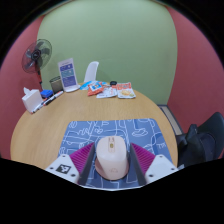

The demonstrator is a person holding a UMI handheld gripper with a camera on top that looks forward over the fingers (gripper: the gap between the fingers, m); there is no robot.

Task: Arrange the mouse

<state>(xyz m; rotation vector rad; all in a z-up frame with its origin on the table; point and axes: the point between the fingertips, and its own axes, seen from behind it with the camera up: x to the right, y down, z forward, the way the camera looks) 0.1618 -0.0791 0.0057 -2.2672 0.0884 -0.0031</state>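
Pale green wall (110, 30) fills the background, flanked by red panels (190, 60) at either side. Below it spreads a round table (100, 110) with a smooth, light wood-tone top. On the near part of the table lies a rectangular mouse mat (105, 130), grey-blue with a pale doodle-like line pattern printed over it.

A mouse (111, 158) sits on the near edge of that mat, a rounded, glossy, cream-pink shell with a scroll wheel at its front. It stands between the fingers of the gripper (111, 163); the magenta pads (80, 158) flank it closely on both sides. Whether they actually press on the shell or leave a sliver of gap is hard to say from this angle.

Well beyond the mat, at the far side of the table, lie some flat printed cards or booklets (112, 92) in orange and white. Near them a phone-like slab (67, 73) stands upright, with a white curved object (91, 70) just beside it. A small white box (36, 99) rests farther left, and a black desk fan (37, 55) rises behind it. A dark chair (207, 138) stands off the table's right edge.
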